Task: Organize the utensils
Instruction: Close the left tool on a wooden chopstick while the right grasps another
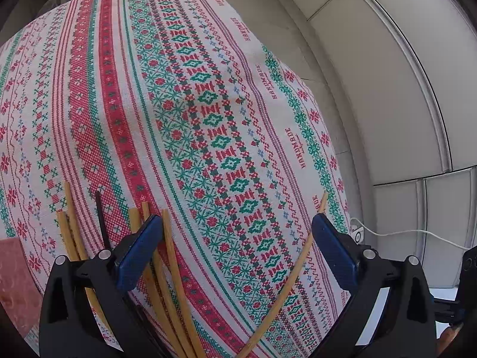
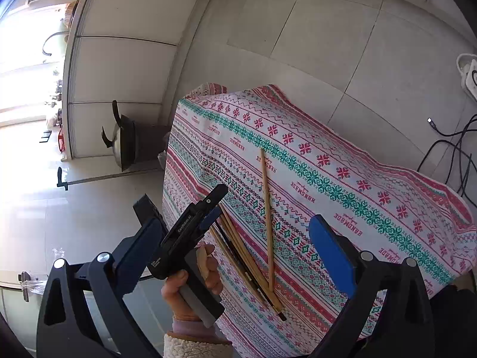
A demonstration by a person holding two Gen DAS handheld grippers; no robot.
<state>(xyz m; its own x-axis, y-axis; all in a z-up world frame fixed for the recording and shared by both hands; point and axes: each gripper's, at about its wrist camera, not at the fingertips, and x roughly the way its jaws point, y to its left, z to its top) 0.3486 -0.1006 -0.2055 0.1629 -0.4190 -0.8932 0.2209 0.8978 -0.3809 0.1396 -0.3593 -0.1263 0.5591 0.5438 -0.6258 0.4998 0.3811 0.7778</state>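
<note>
Several wooden chopsticks and one dark chopstick lie on a table under a red, green and white patterned cloth. One chopstick lies apart to the right. My left gripper is open just above them, its left finger over the bundle. In the right wrist view the bundle and the single chopstick show, with the left gripper held by a hand beside them. My right gripper is open and empty, higher up.
The cloth's edge drops to a tiled floor. A pot with a lid stands by the wall. Cables and a power strip lie on the floor at the right. A white cable runs beside the table.
</note>
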